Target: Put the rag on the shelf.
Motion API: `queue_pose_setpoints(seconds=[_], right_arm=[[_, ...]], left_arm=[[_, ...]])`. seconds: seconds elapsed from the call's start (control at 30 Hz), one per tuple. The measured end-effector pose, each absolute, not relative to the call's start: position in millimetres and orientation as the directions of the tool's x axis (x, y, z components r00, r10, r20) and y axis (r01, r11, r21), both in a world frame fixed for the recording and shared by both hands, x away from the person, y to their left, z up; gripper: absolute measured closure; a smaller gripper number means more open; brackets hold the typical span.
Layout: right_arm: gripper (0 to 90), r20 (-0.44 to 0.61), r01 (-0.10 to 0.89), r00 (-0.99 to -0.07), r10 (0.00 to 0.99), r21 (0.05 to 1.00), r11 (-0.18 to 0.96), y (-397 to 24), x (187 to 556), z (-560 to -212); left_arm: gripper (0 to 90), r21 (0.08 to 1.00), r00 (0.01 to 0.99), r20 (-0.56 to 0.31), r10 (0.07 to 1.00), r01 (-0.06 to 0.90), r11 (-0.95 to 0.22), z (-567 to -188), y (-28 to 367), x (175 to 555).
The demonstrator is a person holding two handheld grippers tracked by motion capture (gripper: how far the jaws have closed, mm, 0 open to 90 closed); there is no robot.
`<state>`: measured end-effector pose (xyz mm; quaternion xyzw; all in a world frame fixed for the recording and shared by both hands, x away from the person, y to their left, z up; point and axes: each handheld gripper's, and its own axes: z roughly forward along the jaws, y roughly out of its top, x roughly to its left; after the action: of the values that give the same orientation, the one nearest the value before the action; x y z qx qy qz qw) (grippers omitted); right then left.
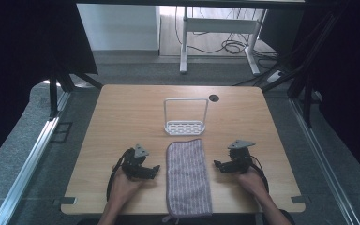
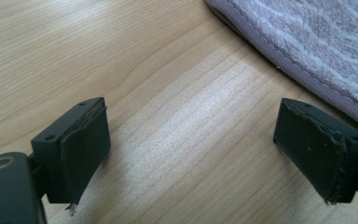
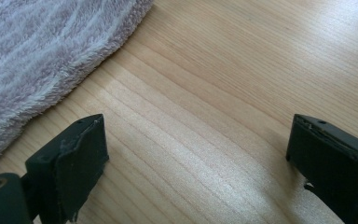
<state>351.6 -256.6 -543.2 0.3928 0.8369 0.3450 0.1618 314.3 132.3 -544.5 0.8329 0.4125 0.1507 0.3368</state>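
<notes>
The left gripper (image 1: 153,169) rests low over the wooden table (image 1: 122,122), its jaws spread wide with nothing but bare wood between them; in the left gripper view the hemmed edge of the towel (image 2: 317,42) runs just beyond and beside the jaw on that view's right, close but not touching it. That stance reads as a readiness pose: jaws released and pointed at the cloth's long side so the edge could be taken with a short reach. The towel (image 1: 188,176), a striped mauve cloth folded into a long strip, lies flat between the two grippers, its near end at the table's front edge. Past its far end, ahead of both sets of jaws, stands a white wire rack (image 1: 185,117), probably where the cloth belongs, which would explain why it is laid out lengthwise toward it. The right gripper (image 1: 219,164) mirrors the left: jaws open and empty over bare wood, the towel's fluffy edge (image 3: 42,51) lying beyond the jaw on that view's left, apart from it. Both hands seem set to pinch opposite sides together.
</notes>
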Motion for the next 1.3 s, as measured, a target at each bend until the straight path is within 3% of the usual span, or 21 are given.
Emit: queue_pose_setpoints(seconds=[0.63,1.3], right_arm=[[3.7,-0.002,0.545,-0.644,0.765,0.701,0.461,-256,352,-543],[15.3,0.082,0.579,-0.662,0.745,0.688,0.438,-249,353,-523]], left_arm=[[12.1,0.688,0.609,-0.028,0.792,0.587,-0.427,-544,133,314],[20.5,0.710,0.635,-0.064,0.770,0.571,-0.412,-532,130,321]])
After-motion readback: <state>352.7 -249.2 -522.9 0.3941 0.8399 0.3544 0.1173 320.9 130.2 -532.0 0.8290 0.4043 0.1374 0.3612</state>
